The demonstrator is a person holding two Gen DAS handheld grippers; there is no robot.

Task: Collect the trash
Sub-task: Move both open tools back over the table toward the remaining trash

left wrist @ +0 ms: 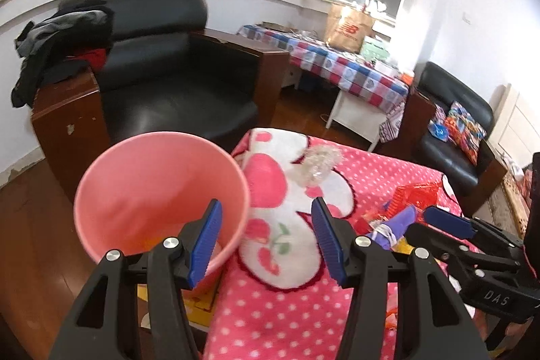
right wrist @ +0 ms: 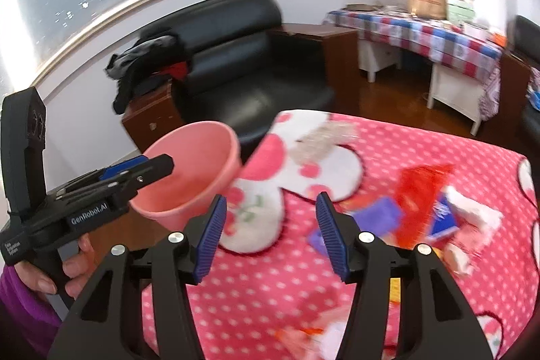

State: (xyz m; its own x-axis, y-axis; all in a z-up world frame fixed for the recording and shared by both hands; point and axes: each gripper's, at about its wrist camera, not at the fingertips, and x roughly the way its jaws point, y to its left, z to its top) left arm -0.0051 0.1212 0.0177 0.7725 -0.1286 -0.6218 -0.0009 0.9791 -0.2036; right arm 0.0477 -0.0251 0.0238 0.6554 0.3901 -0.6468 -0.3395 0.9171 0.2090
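Observation:
A pink bin [left wrist: 158, 191] stands off the left edge of a pink polka-dot blanket [left wrist: 303, 319]; something yellow lies at its bottom. My left gripper [left wrist: 266, 242] is open and empty, over the bin's right rim and the blanket edge. On the blanket lie crumpled clear plastic [left wrist: 317, 166], a red wrapper [left wrist: 415, 198] and a purple wrapper [left wrist: 400, 220]. My right gripper [right wrist: 270, 235] is open and empty above the blanket, left of the purple wrapper [right wrist: 374, 215], red wrapper [right wrist: 422, 198], a blue pack [right wrist: 443, 215] and white tissue [right wrist: 472, 215]. The bin [right wrist: 195, 171] lies to its left, beside the left gripper [right wrist: 155, 162].
A black armchair [left wrist: 168, 73] with clothes [left wrist: 57, 43] on its arm stands behind the bin. A table with a checked cloth [left wrist: 337, 63] and a paper bag [left wrist: 347, 29] is at the back right, a second armchair [left wrist: 452, 123] beyond. The floor [left wrist: 30, 225] is wood.

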